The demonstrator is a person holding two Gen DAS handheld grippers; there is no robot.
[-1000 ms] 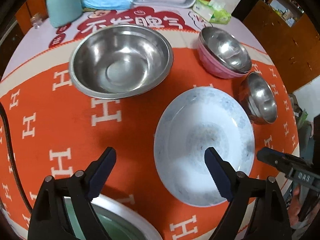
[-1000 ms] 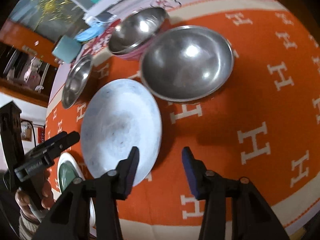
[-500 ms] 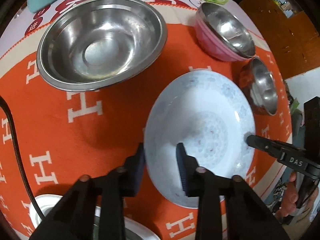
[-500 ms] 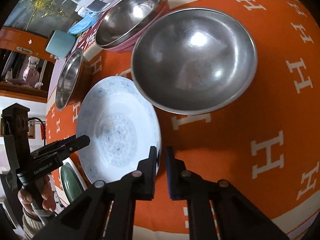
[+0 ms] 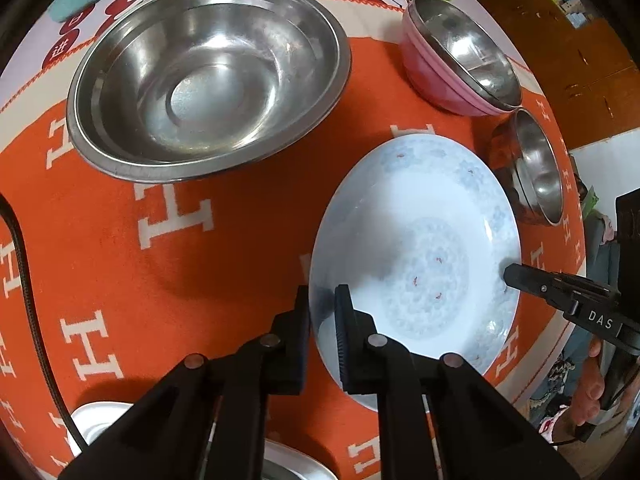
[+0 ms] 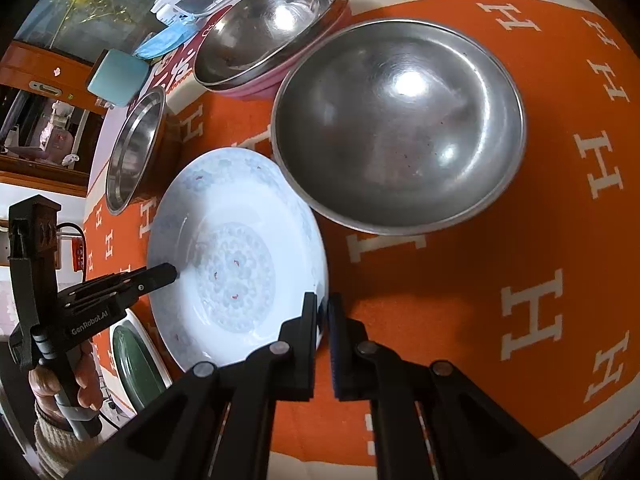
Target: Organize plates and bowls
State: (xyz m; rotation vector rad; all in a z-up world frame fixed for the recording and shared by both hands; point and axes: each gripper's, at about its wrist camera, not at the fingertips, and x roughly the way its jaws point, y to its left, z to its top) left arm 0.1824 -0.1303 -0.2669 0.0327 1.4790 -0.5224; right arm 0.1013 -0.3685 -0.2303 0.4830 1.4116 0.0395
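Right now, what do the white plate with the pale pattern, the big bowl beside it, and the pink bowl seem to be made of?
White plate: likely glazed ceramic or porcelain; glossy, with a pale blue pattern.
Big bowl: looks like stainless steel; grey and mirror-like, with bright reflections.
Pink bowl: perhaps plastic or melamine; the pink wall looks matte. A steel bowl sits inside it.

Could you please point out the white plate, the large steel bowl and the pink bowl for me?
white plate [image 5: 416,240], left wrist view, on its inner floor.
large steel bowl [image 5: 208,80], left wrist view, on its inner wall.
pink bowl [image 5: 432,68], left wrist view, on its outer side.
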